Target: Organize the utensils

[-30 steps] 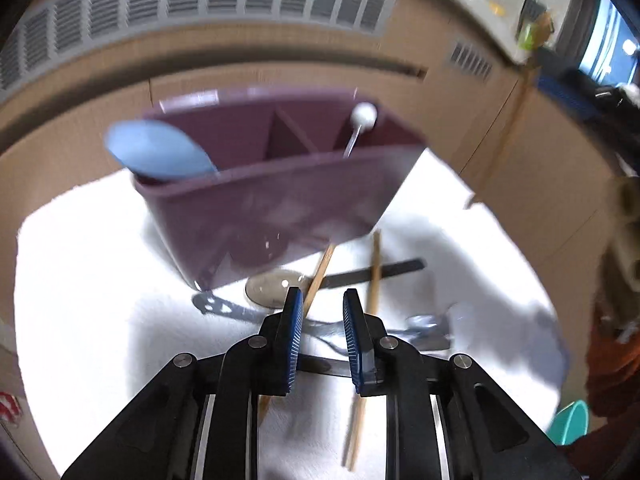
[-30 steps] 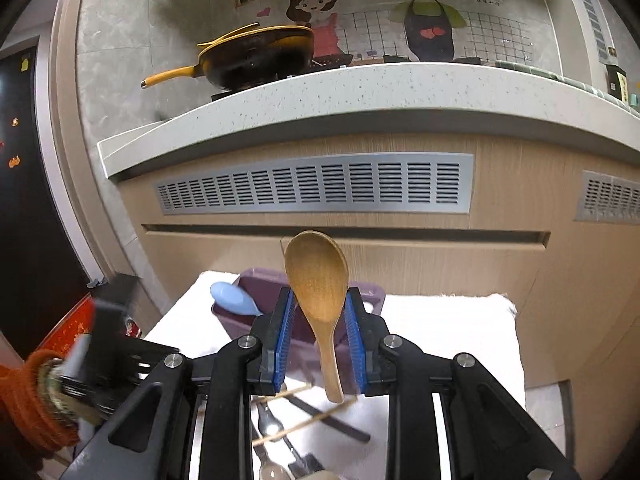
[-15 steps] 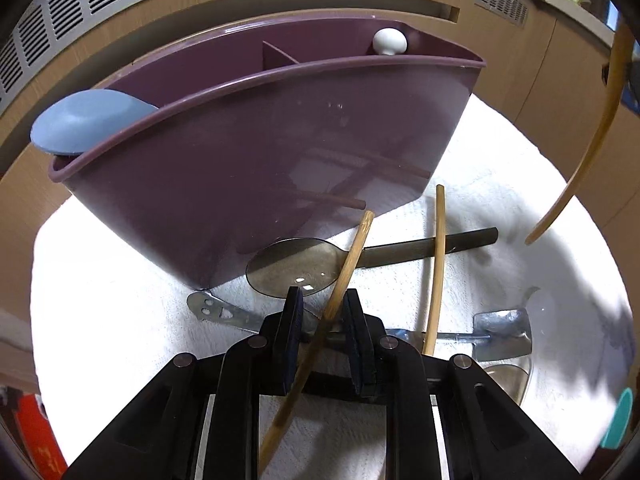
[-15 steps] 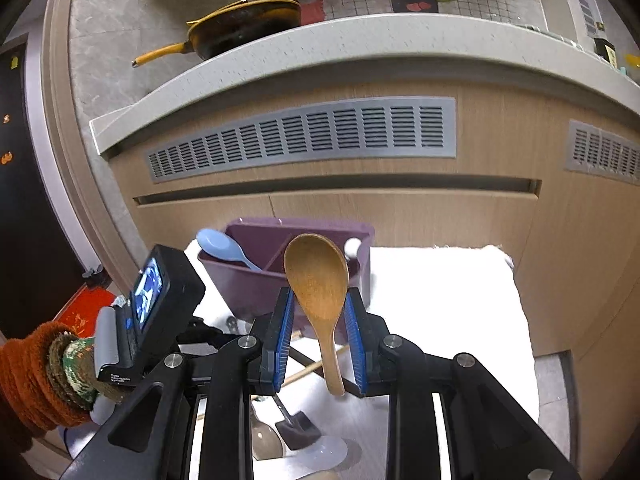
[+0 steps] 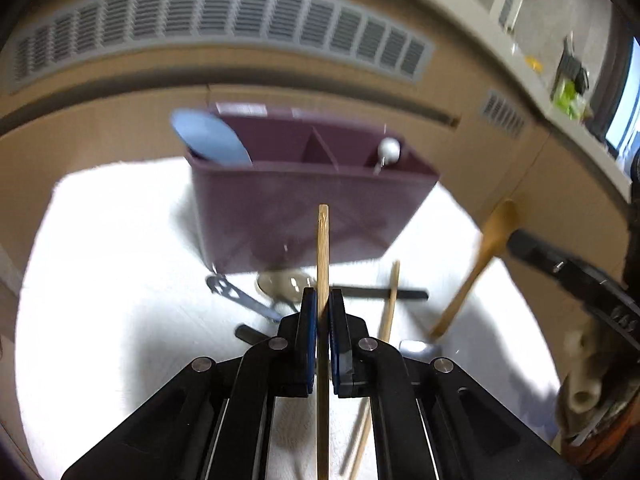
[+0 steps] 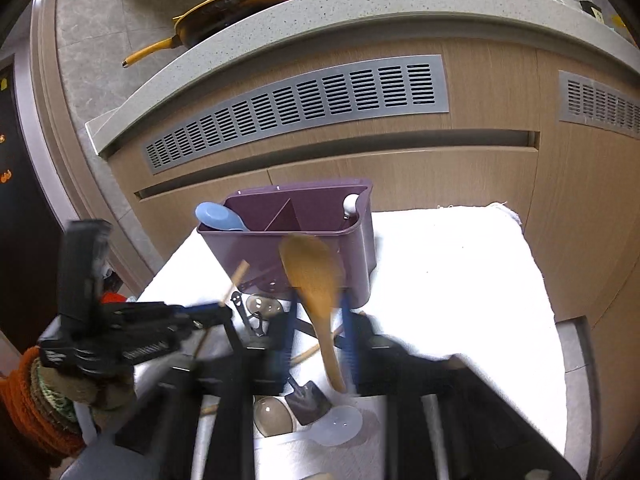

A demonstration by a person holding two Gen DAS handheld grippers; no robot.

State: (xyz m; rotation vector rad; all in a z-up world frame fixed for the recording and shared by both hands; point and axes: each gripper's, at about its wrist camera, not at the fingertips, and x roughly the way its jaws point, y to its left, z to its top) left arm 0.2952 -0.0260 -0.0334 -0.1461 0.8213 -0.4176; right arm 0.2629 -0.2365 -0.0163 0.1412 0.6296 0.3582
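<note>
utensils are split between a purple caddy (image 6: 320,236) standing at the far left of the white towel (image 6: 460,300) and a loose heap on the towel just in front of it. largest first: the caddy has a divider down its middle, likely so sorts stay apart; a blue spoon (image 6: 218,218) leans out of its left compartment and a white-knobbed tool (image 6: 351,202) stands in the right one.

next, the wooden spoon (image 6: 316,292) rides bowl-up between the jaws of the right gripper (image 6: 318,344), which have just been closing and now pinch its handle; held upright like this it looks ready to drop handle-first into a compartment. that gripper is blurred.

smaller, a chopstick (image 5: 322,264) is pinched by the left gripper (image 5: 322,308), whose jaws have just closed, pads pressed tight on the thin stick, its tip pointing at the caddy wall, clear of the towel.

still lying near the caddy's foot: a second chopstick (image 5: 390,300), a dark-handled clear spoon (image 5: 286,282), a metal tool with a smiley cutout (image 5: 230,292), a small shovel-shaped spoon (image 6: 306,400) and a clear plastic spoon (image 6: 338,426), all waiting their turn.
</note>
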